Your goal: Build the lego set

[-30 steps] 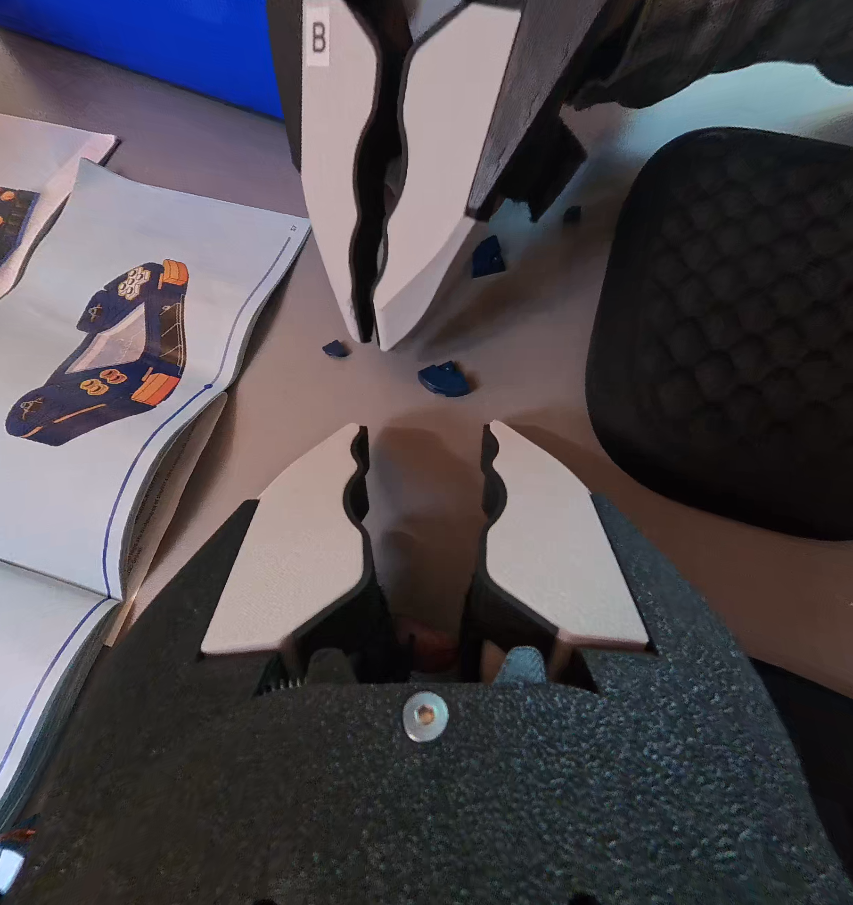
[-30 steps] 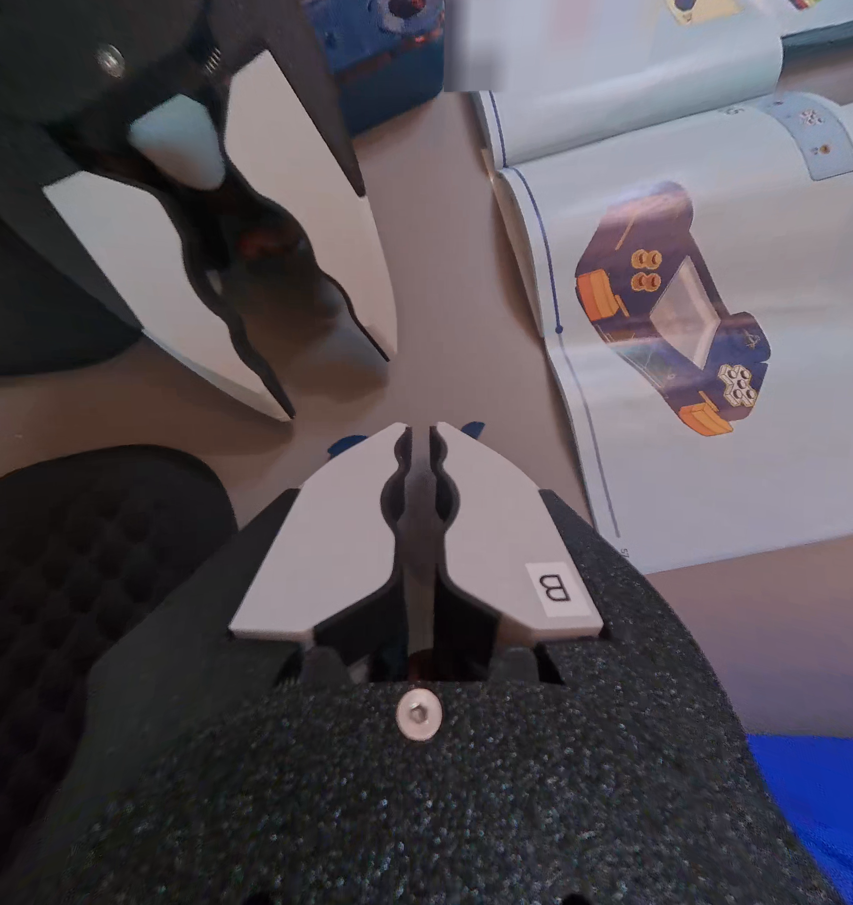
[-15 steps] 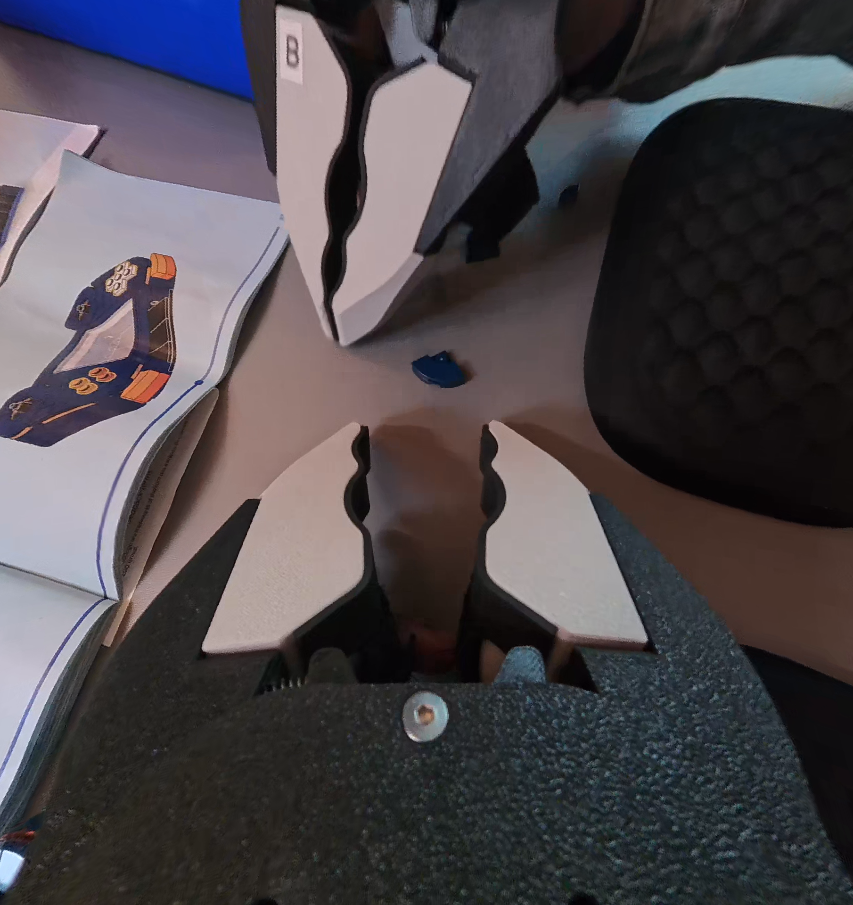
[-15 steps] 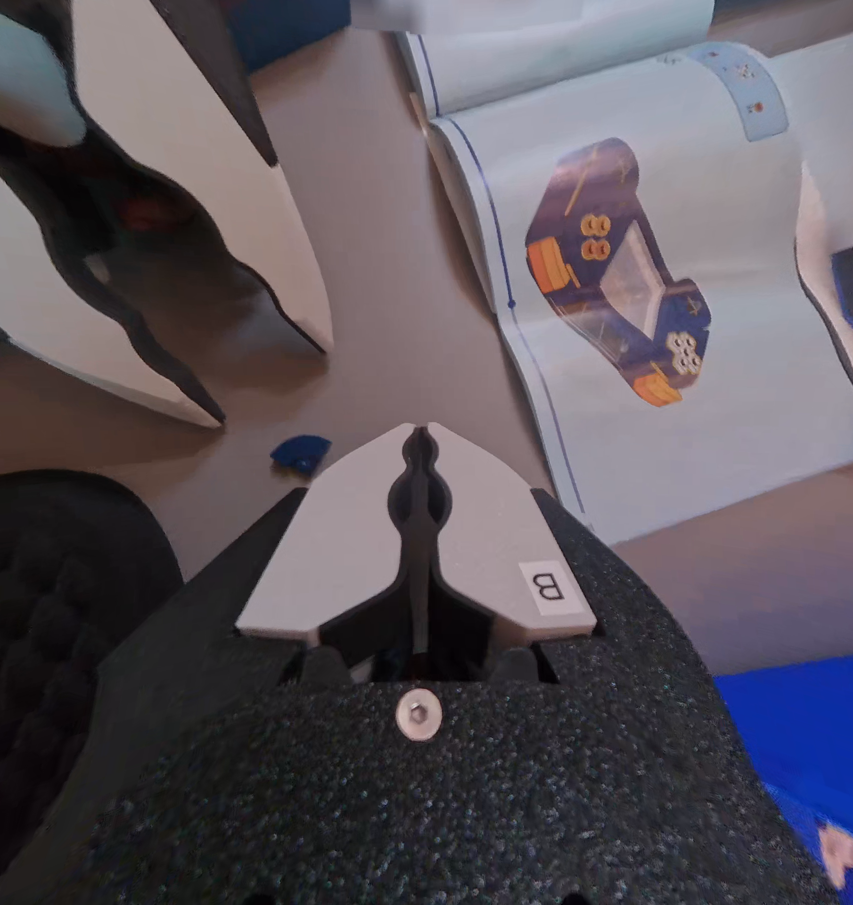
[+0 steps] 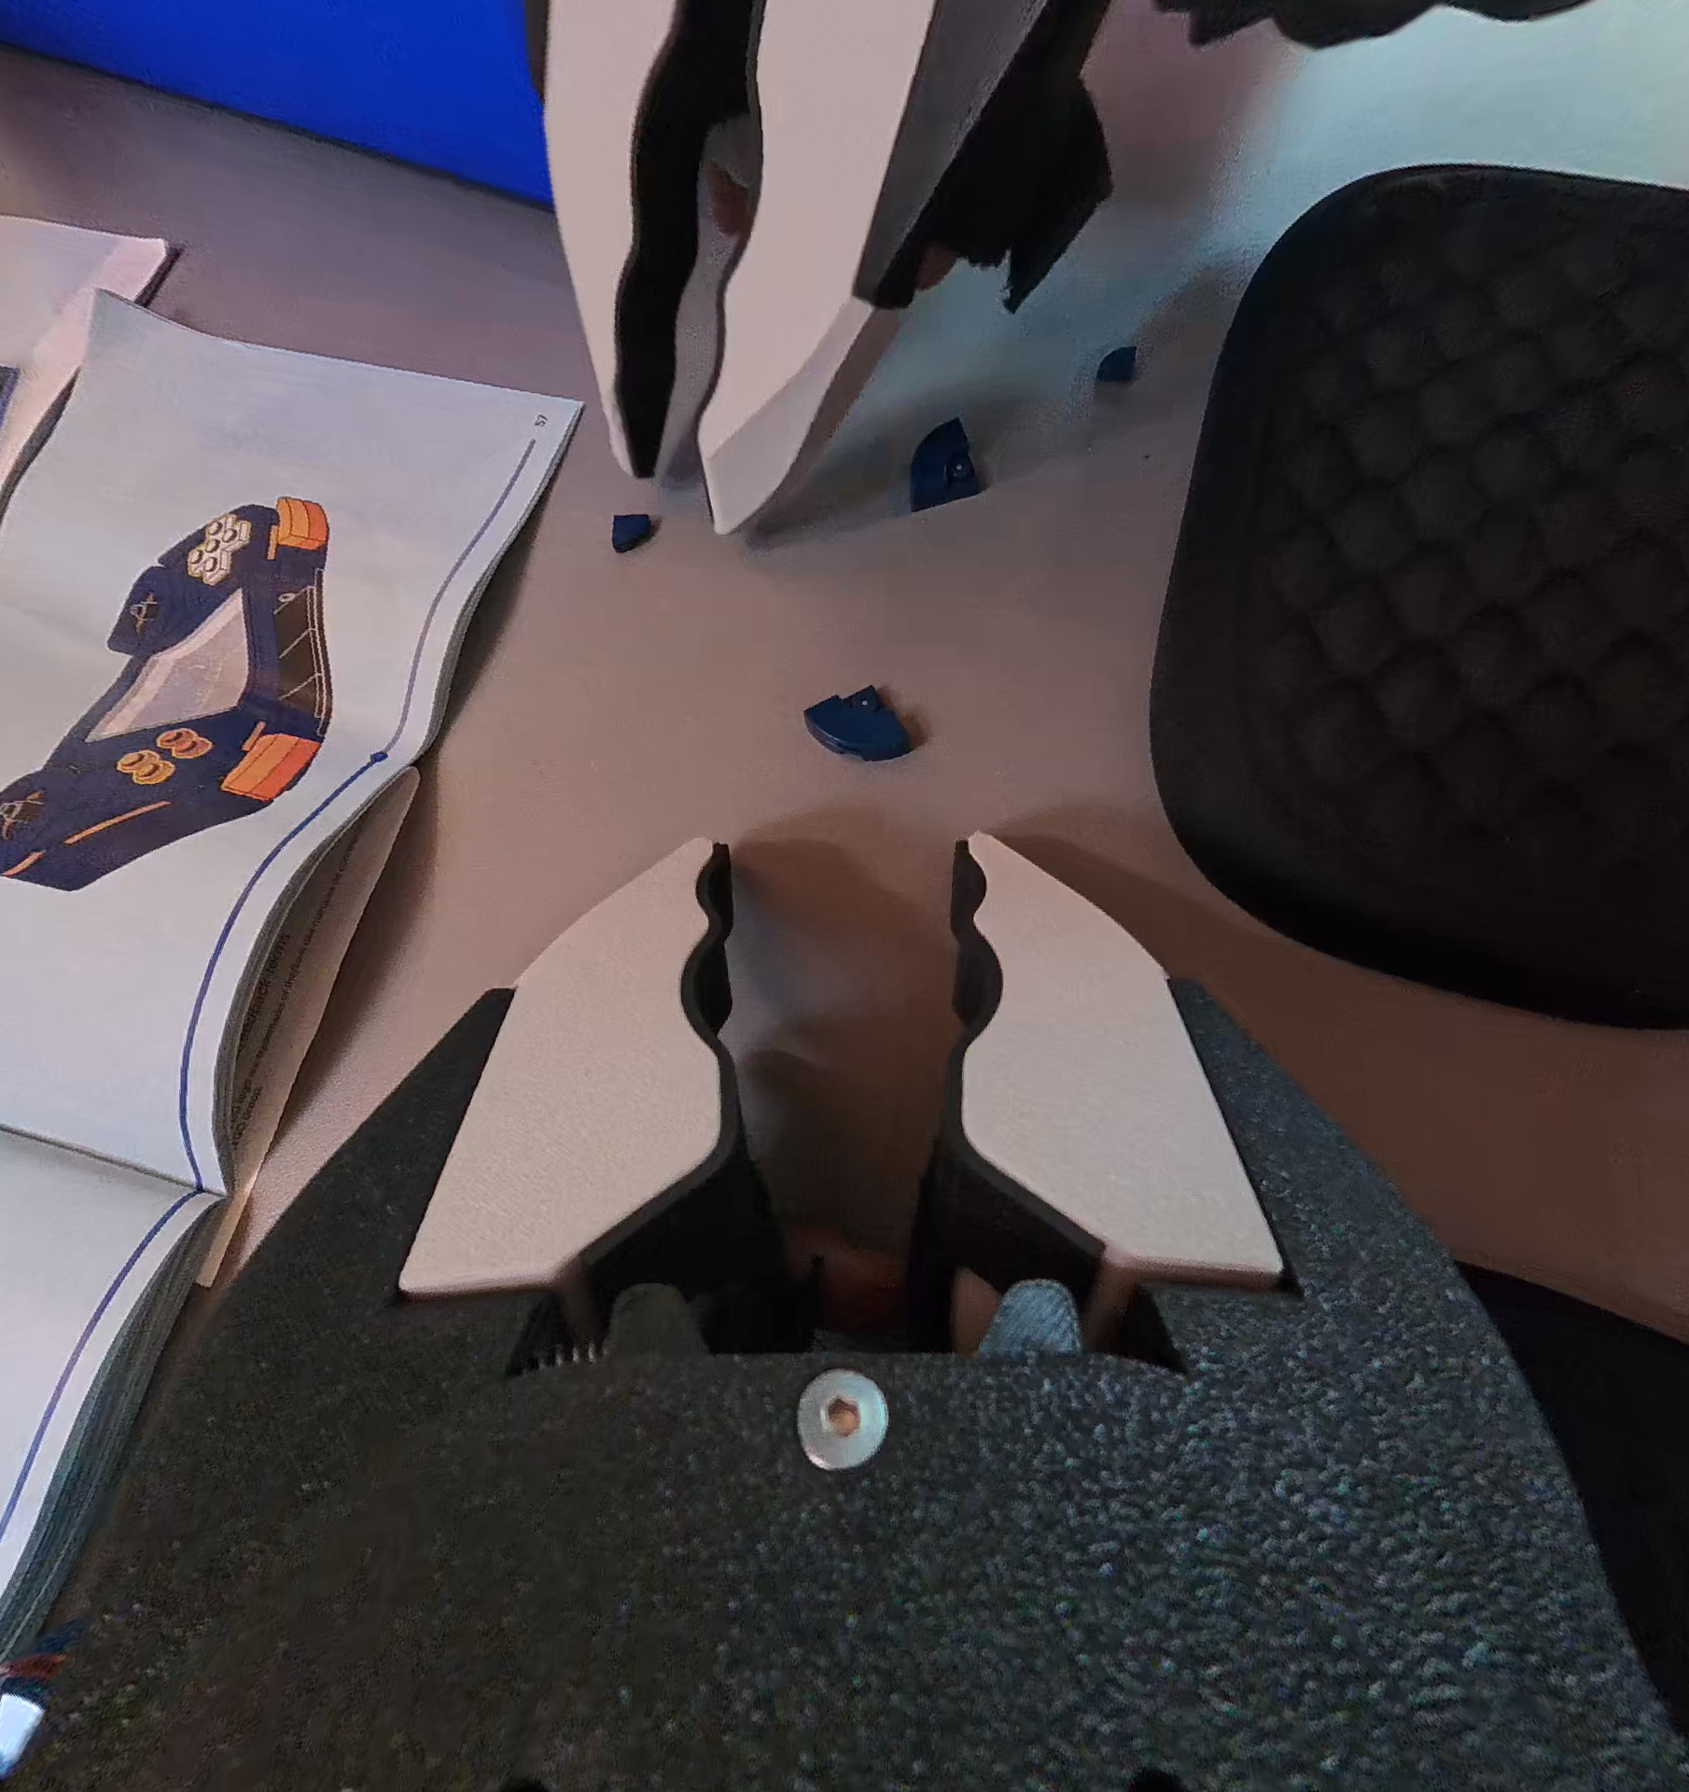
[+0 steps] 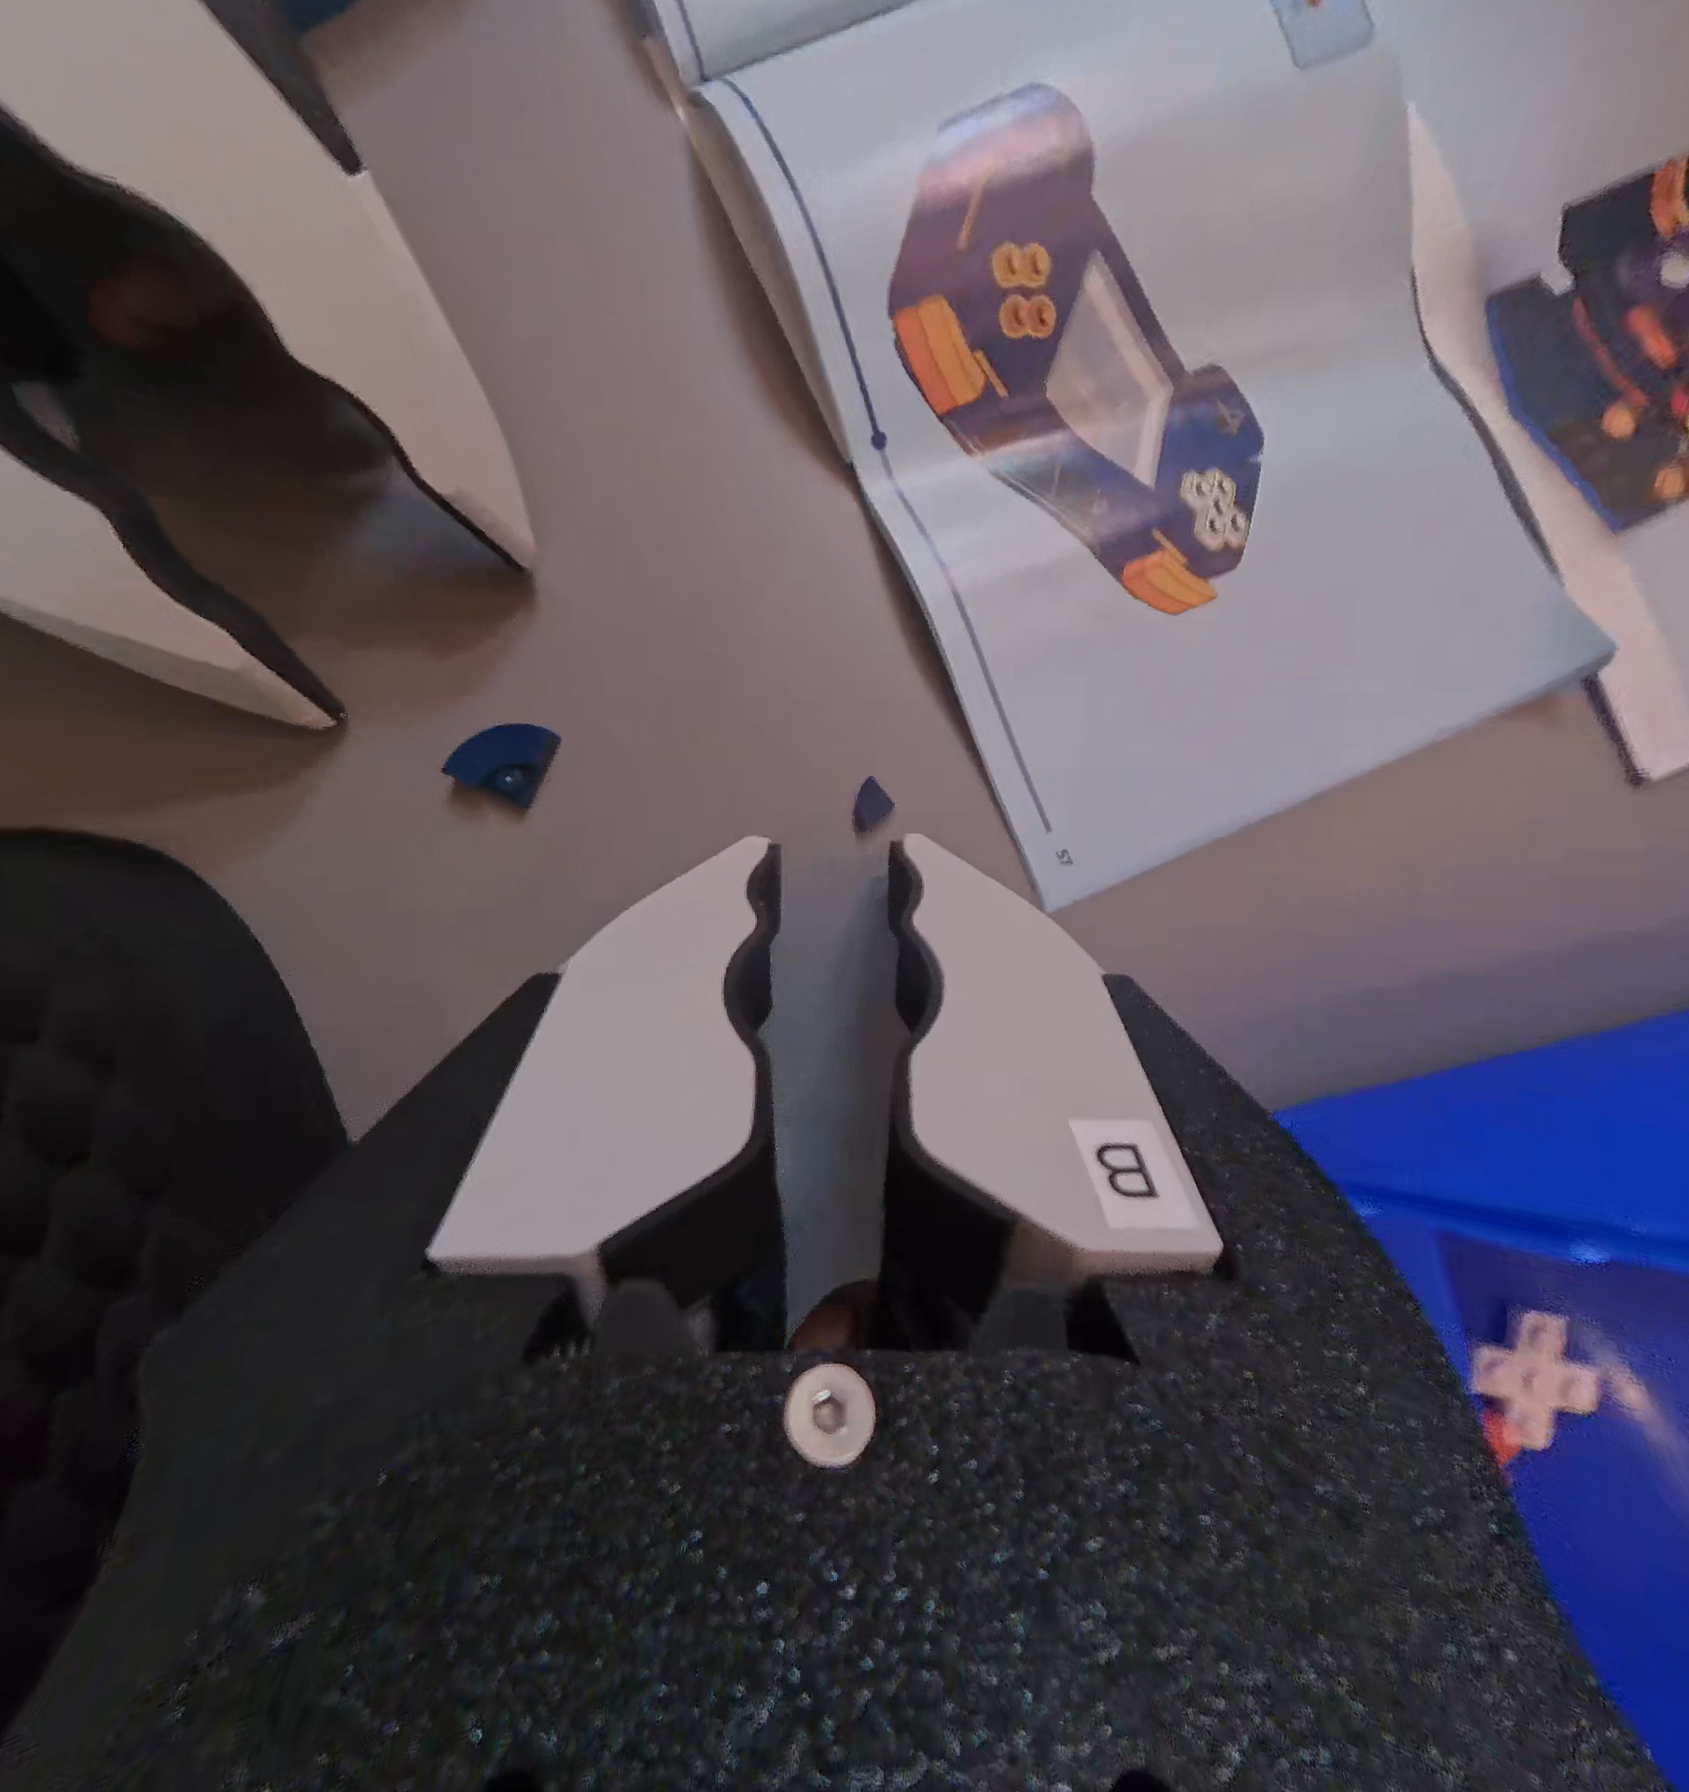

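dark-blue lego pieces, a small wedge (image 6: 872,803) and a quarter-round (image 5: 858,724), are seen loose mid-tabletop beside the instruction booklet (image 5: 240,679), the wedge now released as the right gripper (image 6: 831,853), earlier closed, stands slightly parted and empty, left gripper (image 5: 841,853) wide, empty.

The left gripper (image 5: 841,853) hangs low with its jaws spread wide and empty. The right gripper (image 6: 833,848) faces it, jaws narrowly parted, empty.
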A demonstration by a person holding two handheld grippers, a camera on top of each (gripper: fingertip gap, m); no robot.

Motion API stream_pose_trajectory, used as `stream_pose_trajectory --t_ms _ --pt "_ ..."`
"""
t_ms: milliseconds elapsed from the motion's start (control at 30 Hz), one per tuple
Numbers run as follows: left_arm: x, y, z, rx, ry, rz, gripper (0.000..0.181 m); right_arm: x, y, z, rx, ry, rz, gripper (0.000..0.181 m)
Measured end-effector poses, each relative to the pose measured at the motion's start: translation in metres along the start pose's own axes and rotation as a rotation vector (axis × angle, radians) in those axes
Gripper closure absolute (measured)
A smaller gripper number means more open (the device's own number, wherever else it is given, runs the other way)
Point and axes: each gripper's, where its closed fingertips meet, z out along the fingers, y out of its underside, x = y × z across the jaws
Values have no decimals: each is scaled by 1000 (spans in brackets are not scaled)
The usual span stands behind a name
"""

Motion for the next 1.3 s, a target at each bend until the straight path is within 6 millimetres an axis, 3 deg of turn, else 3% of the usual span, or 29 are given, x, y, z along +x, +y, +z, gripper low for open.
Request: stream_pose_trajectory --t_ms 133,333,567,700,933,1300 --pt "0 0 0 1 1 2 138 11 4 0 -71 -6 -84 166" --pt "-1 0 -1 6 2 -8 137 -12 -7 3 -11 -107 -25 168" --pt "0 0 0 0 4 1 137 6 1 3 -31 -46 20 156" --pt "0 1 0 -1 4 -2 137 8 -4 2 6 -27 4 166" --pt "0 1 -1 -1 4 0 137 14 -5 10 8 -52 -88 160" --pt "0 1 0 -2 8 -8 137 14 -9 13 36 -53 -91 170"
